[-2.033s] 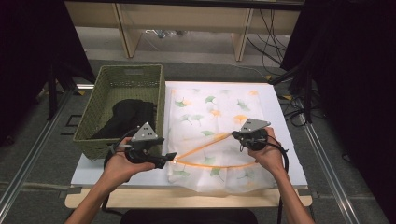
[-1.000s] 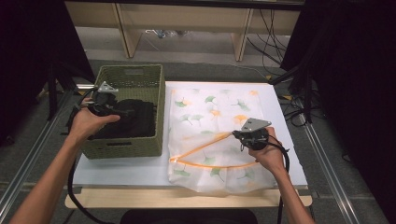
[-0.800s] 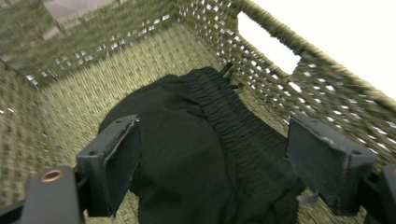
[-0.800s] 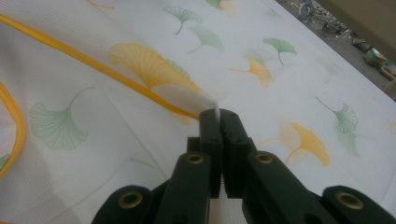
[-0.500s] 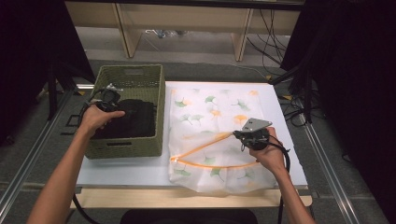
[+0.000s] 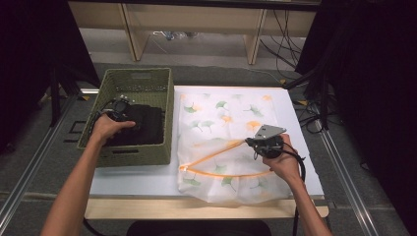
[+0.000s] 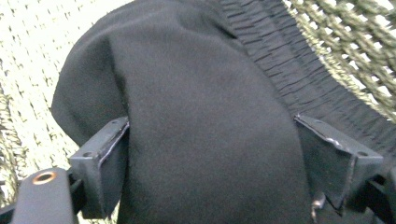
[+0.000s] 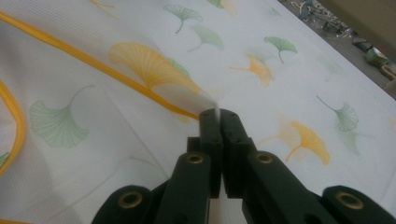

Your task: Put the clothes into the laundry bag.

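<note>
Two claws at work over the white surface. Mesh bag lies flat there, right claw pinching its orange-trimmed mouth. Green basket holds black garment; left claw, just spread wide, straddles it. Risk: shallow bite lets fabric slip, or bag mouth sags shut.

No readable text, label, brand, number or sign is showing anywhere: the bag is carrying only printed leaves, and the basket and black cloth are bearing no writing.
</note>
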Tool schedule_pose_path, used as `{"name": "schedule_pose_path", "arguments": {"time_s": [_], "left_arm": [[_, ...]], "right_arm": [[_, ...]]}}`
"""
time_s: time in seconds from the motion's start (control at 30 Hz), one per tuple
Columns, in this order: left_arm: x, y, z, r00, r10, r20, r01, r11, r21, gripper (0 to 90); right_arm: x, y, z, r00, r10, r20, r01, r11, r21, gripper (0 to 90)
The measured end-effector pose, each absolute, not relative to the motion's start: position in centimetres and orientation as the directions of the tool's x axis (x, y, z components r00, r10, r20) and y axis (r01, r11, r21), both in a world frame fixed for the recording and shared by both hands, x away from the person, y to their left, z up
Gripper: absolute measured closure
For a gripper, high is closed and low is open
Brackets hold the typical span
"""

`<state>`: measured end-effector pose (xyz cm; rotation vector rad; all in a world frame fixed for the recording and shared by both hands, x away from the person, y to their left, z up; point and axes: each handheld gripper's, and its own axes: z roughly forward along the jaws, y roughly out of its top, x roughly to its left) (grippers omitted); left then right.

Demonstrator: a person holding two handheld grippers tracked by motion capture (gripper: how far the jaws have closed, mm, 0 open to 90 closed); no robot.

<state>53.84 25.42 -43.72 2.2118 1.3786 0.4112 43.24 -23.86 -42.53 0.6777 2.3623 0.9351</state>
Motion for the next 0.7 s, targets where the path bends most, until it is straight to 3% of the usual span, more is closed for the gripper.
{"name": "schedule_pose_path", "arguments": {"time_s": [0.43,0.6,0.67,0.7], "left_arm": [[54.8,26.0,-46.0,0.377,0.923,-0.070,0.831,-0.304,0.467,13.7],[54.6,25.9,-46.0,0.358,0.925,-0.129,0.847,-0.263,0.462,41.7],[54.7,26.2,-45.8,0.395,0.913,-0.103,0.824,-0.303,0.478,49.0],[54.6,26.2,-45.7,0.349,0.928,-0.131,0.842,-0.250,0.478,51.1]], "right_arm": [[43.3,-24.0,-42.5,-0.744,0.604,-0.285,0.248,0.646,0.722,90.0],[43.2,-24.0,-42.5,-0.746,0.603,-0.283,0.247,0.645,0.723,90.0],[43.3,-24.0,-42.5,-0.754,0.599,-0.271,0.251,0.643,0.724,90.0],[43.2,-24.0,-42.5,-0.753,0.599,-0.271,0.251,0.643,0.723,90.0]]}}
